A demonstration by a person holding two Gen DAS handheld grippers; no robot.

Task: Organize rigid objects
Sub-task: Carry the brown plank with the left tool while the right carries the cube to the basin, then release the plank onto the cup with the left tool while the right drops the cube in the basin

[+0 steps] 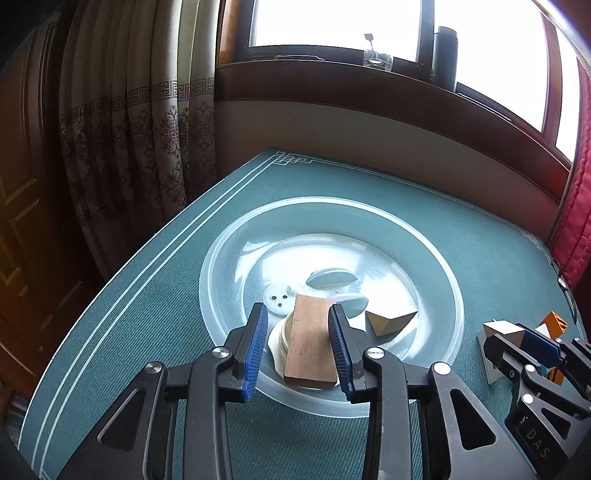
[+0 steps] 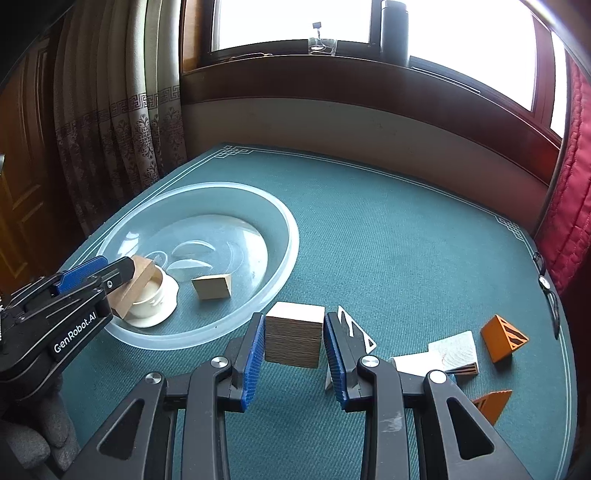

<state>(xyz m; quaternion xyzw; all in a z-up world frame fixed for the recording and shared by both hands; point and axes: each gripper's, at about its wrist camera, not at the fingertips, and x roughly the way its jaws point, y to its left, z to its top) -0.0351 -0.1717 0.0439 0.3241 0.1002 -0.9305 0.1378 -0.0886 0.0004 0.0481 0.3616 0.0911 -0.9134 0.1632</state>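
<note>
A clear plastic basin sits on the green table. Inside lie a white cup on a saucer and a tan wooden block. My left gripper is open over the basin's near rim; a flat brown wooden slab leans on the cup between its pads, touching the right one. My right gripper is shut on a white-topped brown cube, right of the basin.
On the table right of the cube lie a white triangular piece, a white wood-grain block and two orange wedges. A window sill with a glass and dark bottle runs behind; a red cushion stands right.
</note>
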